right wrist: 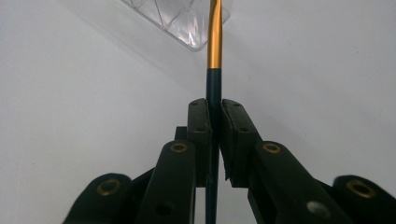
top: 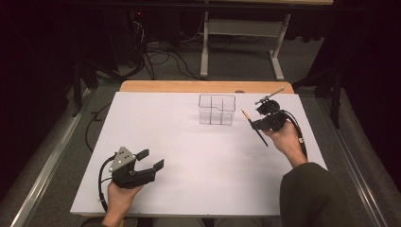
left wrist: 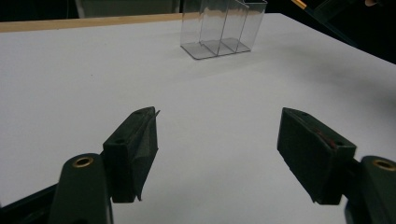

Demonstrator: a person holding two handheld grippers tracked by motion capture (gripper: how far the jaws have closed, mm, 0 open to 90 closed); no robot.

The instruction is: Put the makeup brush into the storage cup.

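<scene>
- Beside the clear organizer [top: 216,109], our right claw [top: 259,124] pinches a pencil [top: 254,127]; a slanted entry could tip the box.
- Our left claw [top: 150,159] gapes wide over the counter [top: 198,161], steadying nothing.

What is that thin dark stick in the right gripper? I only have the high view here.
Observer: It is a pen with a dark barrel and a gold band; the right gripper has its jaws clamped shut on the barrel.
Operator: Where is the gold end pointing?
Observer: Toward the clear plastic holder, and it overlaps the holder's edge in the right gripper view.
Operator: And is anything caught in the left gripper?
Observer: No. The left gripper has its jaws wide apart, with bare white table between them.
</scene>
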